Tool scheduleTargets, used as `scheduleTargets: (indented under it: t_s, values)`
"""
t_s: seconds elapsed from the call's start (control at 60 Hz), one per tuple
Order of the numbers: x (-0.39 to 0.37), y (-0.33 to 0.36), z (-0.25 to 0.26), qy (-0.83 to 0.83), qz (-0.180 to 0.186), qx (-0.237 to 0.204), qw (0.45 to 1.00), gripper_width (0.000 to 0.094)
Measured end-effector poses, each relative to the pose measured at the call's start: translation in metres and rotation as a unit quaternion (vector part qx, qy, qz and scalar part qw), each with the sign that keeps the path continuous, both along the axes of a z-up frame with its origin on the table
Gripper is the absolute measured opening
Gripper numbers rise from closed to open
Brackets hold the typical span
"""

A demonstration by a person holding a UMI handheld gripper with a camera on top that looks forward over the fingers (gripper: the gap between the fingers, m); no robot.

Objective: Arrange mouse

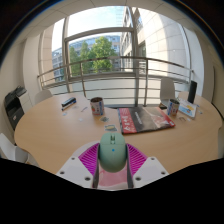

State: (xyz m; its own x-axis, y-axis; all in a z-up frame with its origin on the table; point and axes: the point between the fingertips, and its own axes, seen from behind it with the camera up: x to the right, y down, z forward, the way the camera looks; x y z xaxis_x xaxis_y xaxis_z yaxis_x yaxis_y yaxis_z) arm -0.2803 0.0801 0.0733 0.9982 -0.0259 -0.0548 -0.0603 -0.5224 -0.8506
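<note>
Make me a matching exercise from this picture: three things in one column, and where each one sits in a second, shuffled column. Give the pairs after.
Things:
1. mouse
2. cup
3. magazine

Places:
A. flat on the table, beyond the claw's fingers and to the right
B. between the claw's pink pads
C. upright on the table, far ahead, near the window

Pairs: 1-B, 2-C, 3-A
</note>
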Motion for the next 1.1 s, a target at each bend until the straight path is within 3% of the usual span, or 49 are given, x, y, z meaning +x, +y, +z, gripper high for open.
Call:
scheduleTargets:
  t_s: [0.1, 0.117, 0.25, 0.367, 0.4, 0.467, 0.767, 1.1]
  values:
    - [-0.017, -0.004, -0.038, 0.000, 0.009, -0.053, 0.999, 0.0392]
    - [-0.028, -0.009, -0.063, 0.000, 0.010, -0.053, 0.999, 0.0399]
    - [-0.034, -0.012, -0.081, -0.021, 0.014, -0.068, 0.997, 0.0513]
    - [-0.039, -0.024, -0.059, -0.038, 0.013, -0.055, 0.998, 0.0863]
    - [-0.037, -0.027, -0.046, -0.043, 0.013, -0.052, 0.998, 0.0826]
    - [-0.038, -0.041, -0.018, -0.056, 0.011, -0.038, 0.998, 0.0860]
    - [-0.060, -0.143, 0.088, -0.065, 0.006, -0.004, 0.998, 0.0848]
    - [-0.083, -0.255, 0.126, -0.057, 0.009, 0.016, 0.998, 0.0849]
